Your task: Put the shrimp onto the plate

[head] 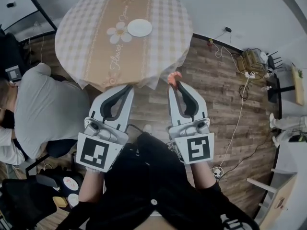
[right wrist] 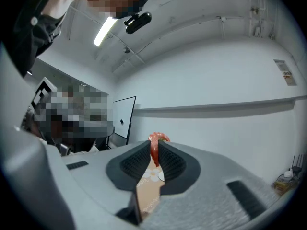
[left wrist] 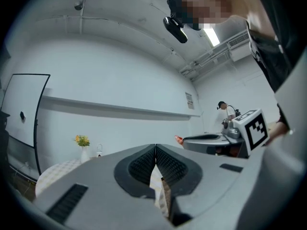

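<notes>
Shrimp (head: 173, 76) was pinched at the tips of right fingers (head: 186, 102), probably for clean release onto plate (head: 139, 28), ahead on counter (head: 81, 37); left fingers (head: 115, 104) were closed together, holding nothing.

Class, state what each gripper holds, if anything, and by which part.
The right gripper pinches the shrimp at its jaw tips, by the body, its curled end poking out beyond. The left gripper is shut, holding nothing.

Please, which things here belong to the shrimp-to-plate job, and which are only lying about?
Belong: shrimp, held in the right gripper; white plate on the round table.
Lying about: left gripper, shut and empty; vase; floor cables; seated person.
</notes>
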`<act>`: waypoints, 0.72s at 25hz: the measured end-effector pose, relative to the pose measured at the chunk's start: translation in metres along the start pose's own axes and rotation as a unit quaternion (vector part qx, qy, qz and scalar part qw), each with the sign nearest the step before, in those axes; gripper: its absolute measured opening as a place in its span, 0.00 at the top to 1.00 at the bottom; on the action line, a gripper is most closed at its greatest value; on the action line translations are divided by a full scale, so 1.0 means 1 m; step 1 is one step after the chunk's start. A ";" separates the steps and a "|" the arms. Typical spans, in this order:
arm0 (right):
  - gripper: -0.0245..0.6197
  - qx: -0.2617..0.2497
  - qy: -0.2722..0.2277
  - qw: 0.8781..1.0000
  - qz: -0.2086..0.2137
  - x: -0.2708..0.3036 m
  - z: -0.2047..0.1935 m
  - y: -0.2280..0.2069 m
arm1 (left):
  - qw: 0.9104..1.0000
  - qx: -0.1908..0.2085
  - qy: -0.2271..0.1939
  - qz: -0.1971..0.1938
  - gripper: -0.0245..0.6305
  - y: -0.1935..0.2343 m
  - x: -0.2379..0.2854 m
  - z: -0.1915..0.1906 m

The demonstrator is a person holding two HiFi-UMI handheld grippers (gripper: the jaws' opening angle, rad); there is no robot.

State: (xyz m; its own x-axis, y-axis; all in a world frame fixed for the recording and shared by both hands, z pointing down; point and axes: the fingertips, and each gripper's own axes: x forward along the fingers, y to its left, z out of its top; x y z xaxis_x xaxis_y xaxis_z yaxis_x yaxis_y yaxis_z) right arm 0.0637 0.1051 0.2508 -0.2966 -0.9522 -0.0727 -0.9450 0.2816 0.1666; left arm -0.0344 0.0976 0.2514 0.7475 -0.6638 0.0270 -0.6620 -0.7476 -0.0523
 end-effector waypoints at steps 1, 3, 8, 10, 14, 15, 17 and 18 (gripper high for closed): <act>0.90 0.000 -0.001 1.000 0.004 0.004 -0.001 -0.004 | 1.000 0.001 0.000 0.005 0.96 0.001 0.005 0.000; 0.90 0.002 -0.003 1.000 0.012 0.010 -0.002 -0.013 | 1.000 0.002 0.001 0.013 0.96 0.003 0.014 0.002; 0.90 0.002 -0.005 1.000 0.031 0.020 -0.006 -0.031 | 0.999 0.000 0.002 0.035 0.96 0.005 0.032 0.005; 0.90 0.007 -0.002 0.999 0.035 0.022 -0.010 -0.037 | 0.999 0.003 0.003 0.044 0.96 0.007 0.035 0.006; 0.90 0.007 -0.005 0.999 0.040 0.025 -0.012 -0.045 | 0.998 0.006 0.007 0.059 0.96 0.012 0.039 0.005; 0.90 0.007 -0.005 0.999 0.040 0.026 -0.013 -0.046 | 0.998 0.007 0.007 0.061 0.96 0.013 0.040 0.005; 0.90 0.008 -0.004 0.999 0.042 0.026 -0.014 -0.048 | 0.998 0.010 0.008 0.065 0.96 0.015 0.043 0.006; 0.90 0.009 -0.003 0.999 0.042 0.026 -0.015 -0.048 | 0.998 0.011 0.007 0.065 0.96 0.016 0.044 0.007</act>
State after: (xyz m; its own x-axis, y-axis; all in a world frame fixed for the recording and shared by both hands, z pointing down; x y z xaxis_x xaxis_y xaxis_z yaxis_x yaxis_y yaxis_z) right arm 0.1038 0.0648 0.2553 -0.3766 -0.9240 -0.0656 -0.9187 0.3635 0.1546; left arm -0.0111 0.0566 0.2450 0.6538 -0.7560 0.0320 -0.7524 -0.6540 -0.0784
